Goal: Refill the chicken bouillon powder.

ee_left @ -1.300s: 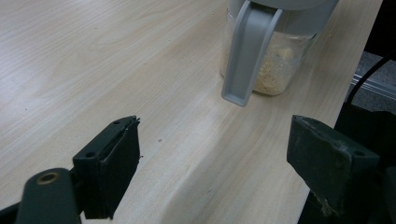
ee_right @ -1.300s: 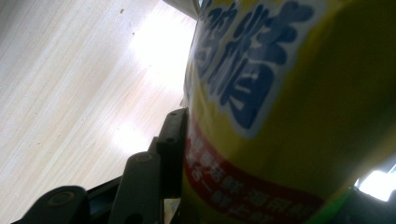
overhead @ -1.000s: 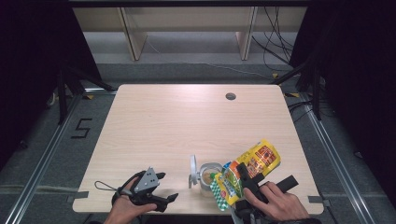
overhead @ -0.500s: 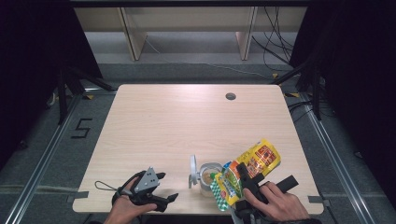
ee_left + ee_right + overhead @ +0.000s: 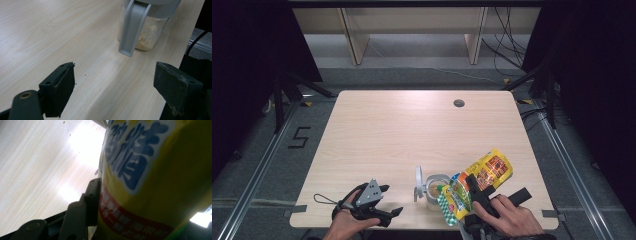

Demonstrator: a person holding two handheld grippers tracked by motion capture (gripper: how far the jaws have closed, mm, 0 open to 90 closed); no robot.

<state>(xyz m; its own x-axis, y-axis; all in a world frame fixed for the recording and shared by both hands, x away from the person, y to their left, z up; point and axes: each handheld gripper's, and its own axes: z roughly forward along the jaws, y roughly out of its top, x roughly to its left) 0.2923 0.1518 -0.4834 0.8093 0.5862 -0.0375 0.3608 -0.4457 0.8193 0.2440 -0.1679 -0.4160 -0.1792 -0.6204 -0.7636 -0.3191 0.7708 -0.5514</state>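
**Yellow bag tipped over the jar at the near edge**

I am looking down on a pale wooden desk (image 5: 402, 135) standing on a grey floor, with dark curtains hanging on both sides and light shelving at the far end. A small round hole (image 5: 459, 103) is showing near the far right of the desk top.

I am holding the right tool (image 5: 477, 192) at the near right edge, and its jaws are clamping the yellow snack bag (image 5: 482, 175). In the right gripper view the bag (image 5: 155, 177) is pressing against the one black jaw I can see; the other jaw is hidden behind the bag. The bag is lying tilted, its far end pointing up and to the right, its near end hanging just over the glass jar (image 5: 435, 189).

The jar is standing upright near the front edge, roughly at the middle, with its grey lid (image 5: 417, 179) flipped up on the left side. In the left gripper view the jar (image 5: 147, 32) is holding a pale crumbly filling in its lower part, and the grey lid clasp (image 5: 132, 27) is hanging down in front of it.

I am resting the left tool (image 5: 387, 202) at the near left of the desk, well apart from the jar, with its jaws standing wide and nothing between them.
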